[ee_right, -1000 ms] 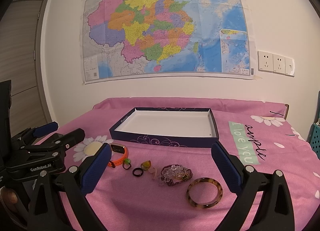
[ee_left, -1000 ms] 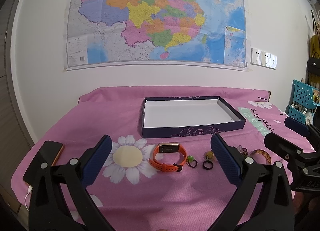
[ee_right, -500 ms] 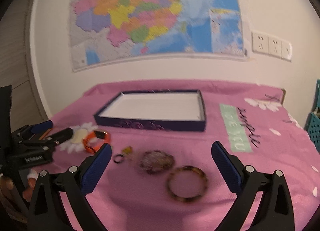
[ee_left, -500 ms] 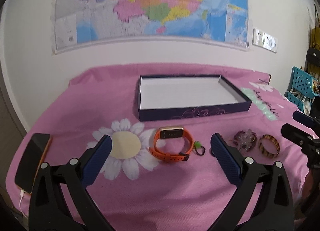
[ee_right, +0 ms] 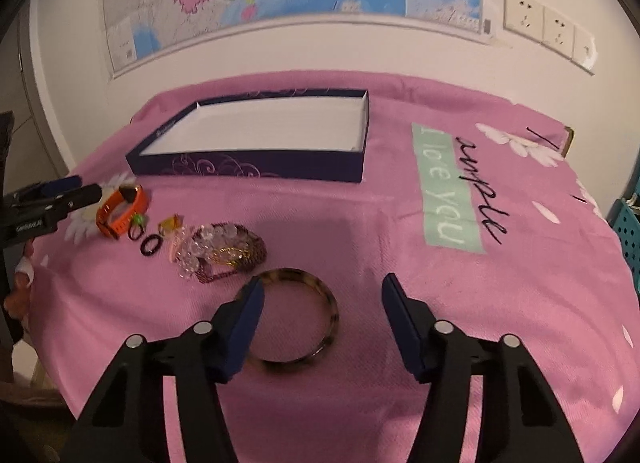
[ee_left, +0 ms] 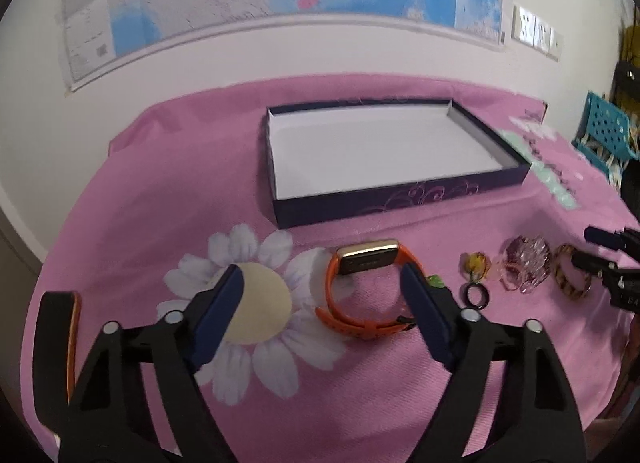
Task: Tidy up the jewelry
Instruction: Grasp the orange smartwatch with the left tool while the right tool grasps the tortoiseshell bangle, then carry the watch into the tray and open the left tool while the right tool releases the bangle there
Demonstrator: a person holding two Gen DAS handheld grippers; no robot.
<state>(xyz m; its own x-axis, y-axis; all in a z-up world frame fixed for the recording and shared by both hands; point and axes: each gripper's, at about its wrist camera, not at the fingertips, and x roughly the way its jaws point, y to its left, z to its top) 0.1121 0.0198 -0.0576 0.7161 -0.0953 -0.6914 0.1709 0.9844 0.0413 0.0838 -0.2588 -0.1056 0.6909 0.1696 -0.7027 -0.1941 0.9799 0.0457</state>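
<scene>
An open dark-blue box (ee_left: 400, 199) with a white inside stands on the pink cloth; it also shows in the right wrist view (ee_right: 248, 171). In front of it lie an orange watch (ee_left: 360, 287) (ee_right: 120, 211), a black ring (ee_left: 476, 297) (ee_right: 151, 243), a yellow-stone ring (ee_left: 478, 263), a pile of bead bracelets (ee_left: 524, 263) (ee_right: 224, 247) and a tortoiseshell bangle (ee_right: 308, 319). My left gripper (ee_left: 322, 293) is open, low over the watch, its right finger at the watch's right edge. My right gripper (ee_right: 320, 301) is open, its left finger over the bangle's left rim.
A phone (ee_left: 56, 343) with an orange case lies at the cloth's left edge. A teal plastic basket (ee_left: 608, 131) stands off the table to the right. A map hangs on the wall behind, with wall sockets (ee_right: 548, 29) beside it.
Both grippers have moved forward and down toward the jewelry. The left one has come over the watch, the right one over the bangle. Both have narrowed somewhat but stay open.
</scene>
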